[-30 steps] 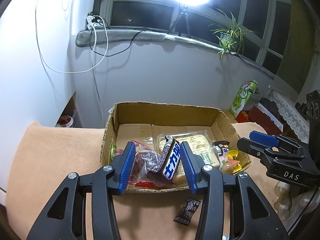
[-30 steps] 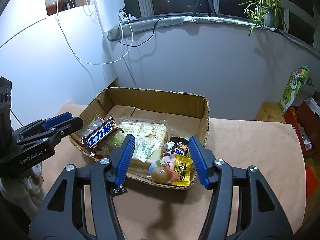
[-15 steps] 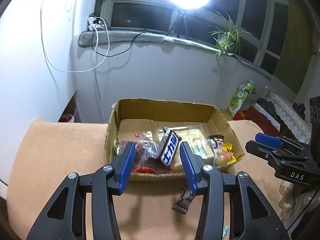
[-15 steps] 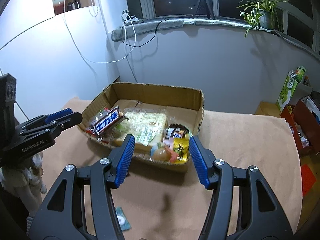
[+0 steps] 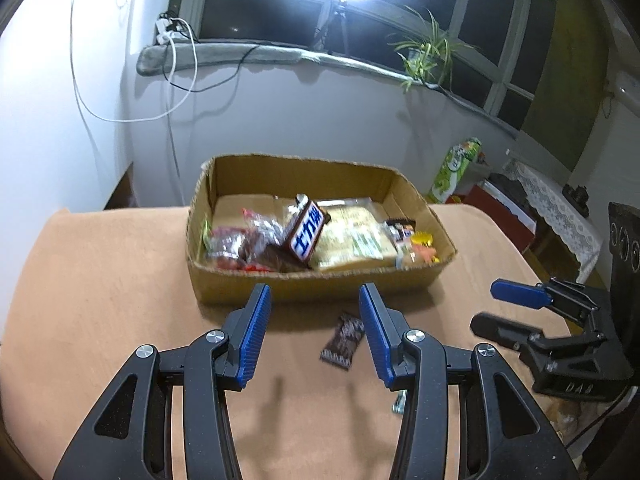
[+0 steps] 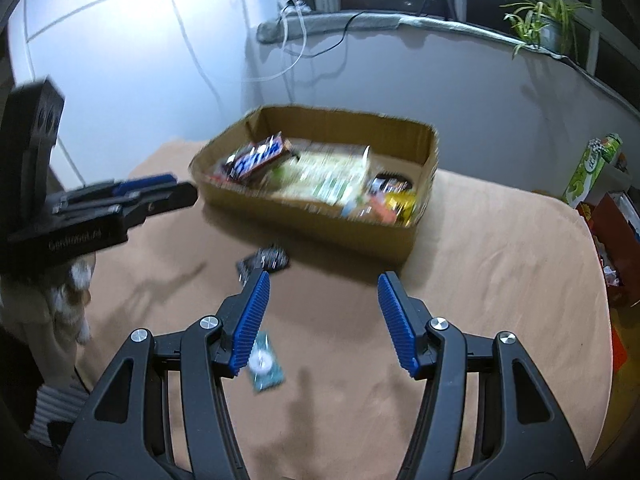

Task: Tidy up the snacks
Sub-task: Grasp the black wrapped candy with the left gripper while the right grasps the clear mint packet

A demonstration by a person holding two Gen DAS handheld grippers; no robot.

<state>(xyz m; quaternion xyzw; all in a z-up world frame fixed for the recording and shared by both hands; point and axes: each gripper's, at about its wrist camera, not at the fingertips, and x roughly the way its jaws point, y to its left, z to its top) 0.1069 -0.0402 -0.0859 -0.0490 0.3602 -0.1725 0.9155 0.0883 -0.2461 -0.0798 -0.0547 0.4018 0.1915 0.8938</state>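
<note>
Tan fuzzy cloth is covering the desk point(image 5: 100, 300); corrugated cardboard box point(image 5: 320, 286) is sitting mid-desk, holding crinkly wrapped snacks point(image 5: 304, 236). Dark glossy candy wrapper point(image 5: 344, 340) is lying flat just before the box. Left tongs point(image 5: 314, 330) and right tongs point(image 6: 322, 316) are both hovering part-open, gripping nothing.

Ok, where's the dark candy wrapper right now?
In the left wrist view, the dark wrapper lies on the tan cloth, outside the cardboard box, beside the left gripper's right finger.
</note>
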